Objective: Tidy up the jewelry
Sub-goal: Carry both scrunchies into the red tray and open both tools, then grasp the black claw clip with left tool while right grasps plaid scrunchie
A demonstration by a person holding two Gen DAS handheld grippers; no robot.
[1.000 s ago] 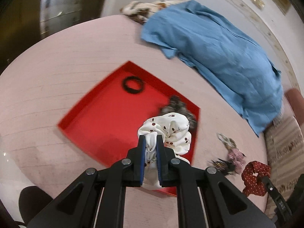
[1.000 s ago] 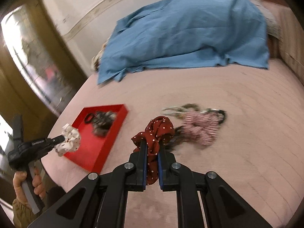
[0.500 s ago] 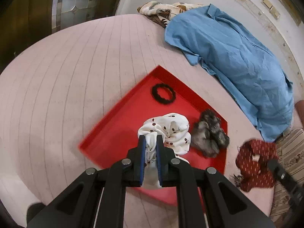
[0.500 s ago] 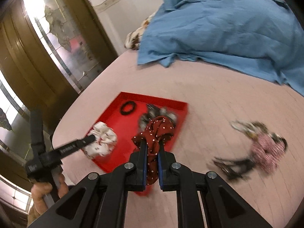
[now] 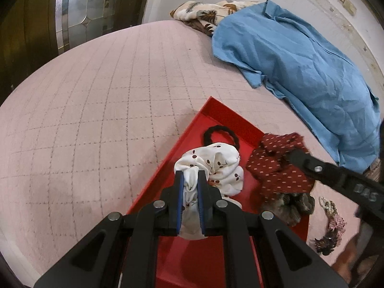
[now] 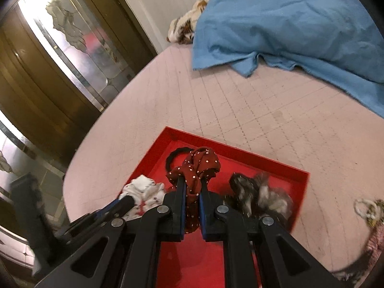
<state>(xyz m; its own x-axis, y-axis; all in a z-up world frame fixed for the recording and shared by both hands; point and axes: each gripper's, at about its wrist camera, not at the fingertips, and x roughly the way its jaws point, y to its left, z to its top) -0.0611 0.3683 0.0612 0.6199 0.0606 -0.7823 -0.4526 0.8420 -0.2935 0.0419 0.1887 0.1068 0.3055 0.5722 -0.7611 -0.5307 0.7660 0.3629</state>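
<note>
A red tray (image 5: 192,129) (image 6: 242,151) lies on the pink quilted bed. My left gripper (image 5: 190,175) is shut on a white cherry-print scrunchie (image 5: 216,160) and holds it over the tray's left part. Seen from the right wrist, that white scrunchie (image 6: 144,189) hangs at the tray's left edge. My right gripper (image 6: 192,180) is shut on a dark red dotted scrunchie (image 6: 199,163) (image 5: 276,165) above the tray's middle. In the tray lie a black hair tie (image 5: 216,132) (image 6: 174,157) and a grey furry scrunchie (image 5: 290,204) (image 6: 261,194).
A blue cloth (image 5: 300,64) (image 6: 288,19) covers the far side of the bed, with a patterned cloth (image 5: 204,14) behind it. More hair accessories (image 5: 332,225) (image 6: 369,208) lie on the quilt right of the tray. A glass-panelled door (image 6: 60,55) stands at the left.
Both grippers have moved in over the red tray. The right gripper swung left from the loose accessories, bringing the red scrunchie beside the white one.
</note>
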